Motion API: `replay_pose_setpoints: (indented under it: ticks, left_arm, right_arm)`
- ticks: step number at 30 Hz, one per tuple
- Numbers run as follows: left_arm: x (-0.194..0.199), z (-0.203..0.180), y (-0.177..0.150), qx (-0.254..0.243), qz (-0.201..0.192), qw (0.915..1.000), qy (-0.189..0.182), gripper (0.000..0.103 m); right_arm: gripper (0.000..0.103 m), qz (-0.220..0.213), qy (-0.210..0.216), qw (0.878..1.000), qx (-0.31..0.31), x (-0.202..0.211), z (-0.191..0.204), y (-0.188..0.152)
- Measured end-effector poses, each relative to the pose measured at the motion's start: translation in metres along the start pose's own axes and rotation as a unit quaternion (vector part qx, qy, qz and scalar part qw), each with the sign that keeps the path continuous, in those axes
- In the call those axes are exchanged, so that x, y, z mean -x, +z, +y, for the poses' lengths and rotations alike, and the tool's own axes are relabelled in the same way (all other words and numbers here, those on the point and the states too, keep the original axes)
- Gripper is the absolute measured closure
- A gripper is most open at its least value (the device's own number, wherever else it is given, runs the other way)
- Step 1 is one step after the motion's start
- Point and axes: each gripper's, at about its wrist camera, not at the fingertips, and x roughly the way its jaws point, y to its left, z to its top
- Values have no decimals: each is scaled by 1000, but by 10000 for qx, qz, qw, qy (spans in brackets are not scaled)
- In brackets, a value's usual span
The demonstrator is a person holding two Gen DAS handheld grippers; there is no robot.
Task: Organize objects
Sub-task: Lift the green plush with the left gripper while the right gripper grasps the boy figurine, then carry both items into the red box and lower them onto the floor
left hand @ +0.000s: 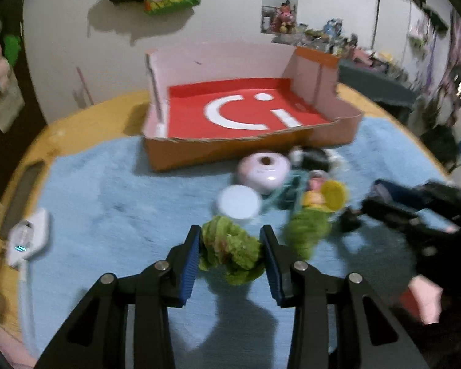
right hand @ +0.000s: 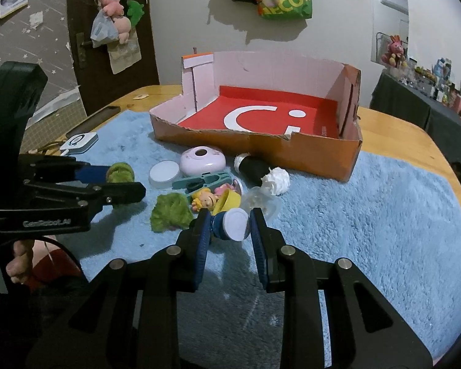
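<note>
Left gripper [left hand: 232,247] clamped on a green fluffy scrunchie [left hand: 230,249], pads pressing both sides, lifted just above the blue mat [left hand: 107,190]. Right gripper [right hand: 229,230] pinching a small blue-and-white bottle [right hand: 230,224], white cap facing the camera. Second green fluffy piece [right hand: 170,212] lying on the mat just beside that bottle. Behind it a doll [right hand: 207,200], teal clippers [right hand: 199,181], white round lid [right hand: 164,173], pale pink case [right hand: 201,160], black tube [right hand: 253,167]. Empty orange box [right hand: 292,150], red-floored, standing beyond the pile on the wooden table [right hand: 399,135].
</note>
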Motion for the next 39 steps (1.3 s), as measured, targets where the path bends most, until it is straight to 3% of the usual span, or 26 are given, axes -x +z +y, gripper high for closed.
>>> replay_pose_setpoints:
  ticks: [2,12,28,33,39]
  left_arm:
    - [0,4,1,-29,-22,10000,81,62]
    - [5,19,15,166,-82,9996,-229,62]
    - [1,15,44,-55,-222,9997,-109,62]
    - [-3,20,55,-157,-305,9991,232,62]
    - [-5,27,72,-60,-329,9994,17,63]
  right_arm:
    - [78,-25,38,10000,-25,2,-1,2]
    - [78,-84,65,9999,56,5,1,11]
    - [78,-290,66,9995,85,9,-8,40]
    - [78,-351,75,9993,127,9,-9,50]
    - [78,-433,50,9989,181,5,-12,65]
